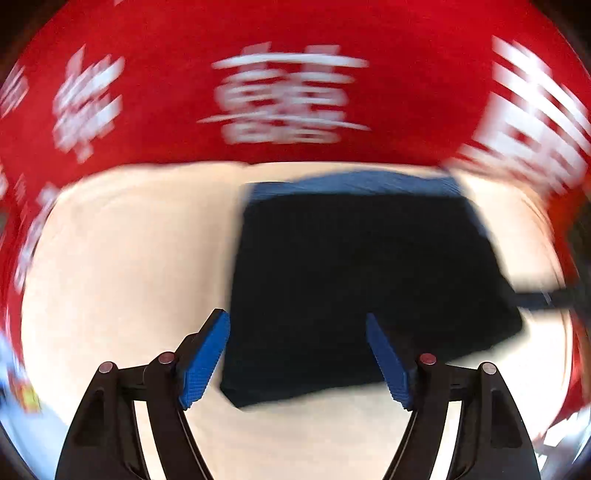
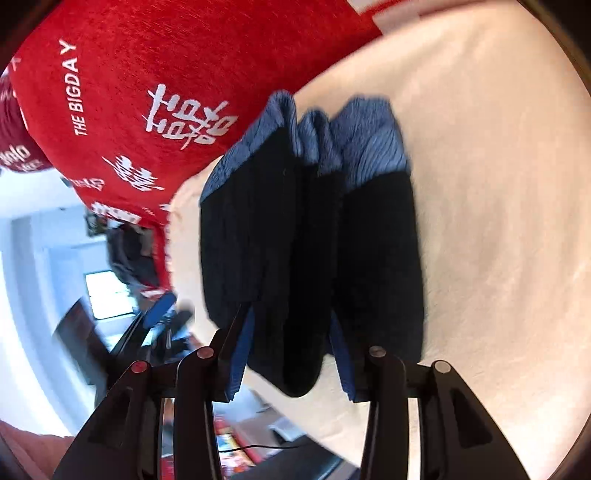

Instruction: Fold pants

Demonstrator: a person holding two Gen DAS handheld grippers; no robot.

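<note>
Left wrist view shows the left gripper (image 1: 297,360) with its blue pads (image 1: 205,363) spread wide above the near edge of the folded pants (image 1: 369,280), gripping nothing. The pants lie on a cream sheet (image 1: 122,258), just in front of a red blanket (image 1: 177,33). Over the same pants, the right gripper (image 2: 291,354) straddles a dark fold; its jaws are partly open, and whether the pads press the cloth cannot be told.

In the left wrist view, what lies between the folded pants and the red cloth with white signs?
Only a bare strip of the cream sheet lies between the folded pants and the red cloth, as the left wrist view shows.
</note>
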